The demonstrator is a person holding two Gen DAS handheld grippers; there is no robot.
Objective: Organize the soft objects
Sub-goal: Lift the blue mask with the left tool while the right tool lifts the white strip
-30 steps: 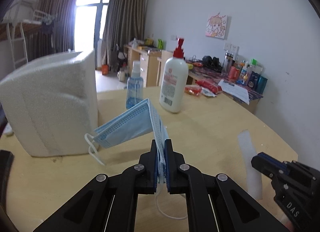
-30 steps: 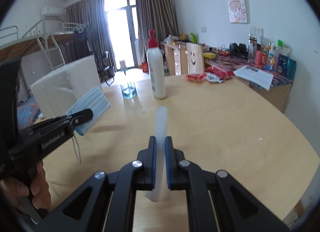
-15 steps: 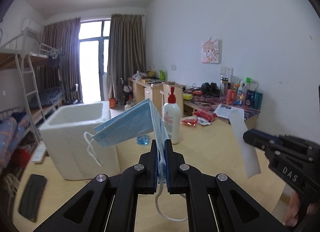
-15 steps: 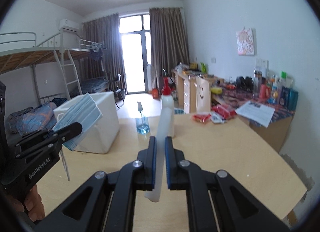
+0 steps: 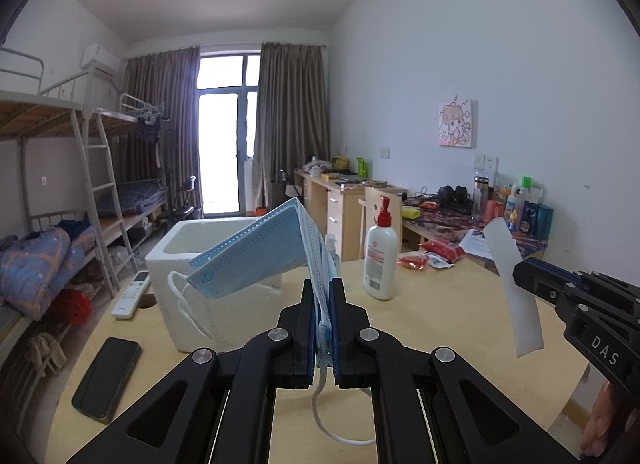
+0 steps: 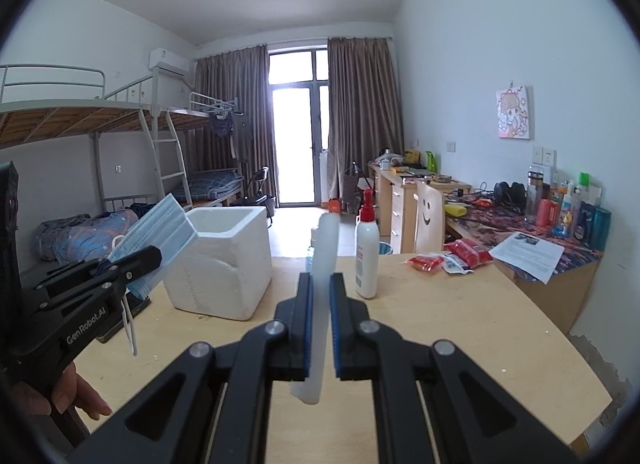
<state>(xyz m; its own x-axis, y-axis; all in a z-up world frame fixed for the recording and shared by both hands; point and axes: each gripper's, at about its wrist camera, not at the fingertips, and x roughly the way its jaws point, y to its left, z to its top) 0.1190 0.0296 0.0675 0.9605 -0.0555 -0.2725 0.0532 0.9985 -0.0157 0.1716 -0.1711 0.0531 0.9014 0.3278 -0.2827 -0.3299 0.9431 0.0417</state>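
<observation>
counter [image 5: 460, 304] | foam box [image 5: 216, 264]: open, looks empty | face masks [image 5: 260, 256]: clamped in left hand-held gripper [image 5: 322, 304], aloft | white strip [image 6: 322, 264]: clamped in right hand-held gripper [image 6: 320, 304], aloft | progress: both lifted, neither stowed yet

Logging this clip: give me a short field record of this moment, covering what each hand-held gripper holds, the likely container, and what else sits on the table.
left hand-held gripper: shut on blue face masks, held above the table, ear loops dangling
right hand-held gripper: shut on white strip, also off the table
container: white foam box, open top, nothing visible inside from here
table: lotion pump bottle, red snack packets, black phone, remote control
task status: both soft items in the air, neither in the box yet
</observation>
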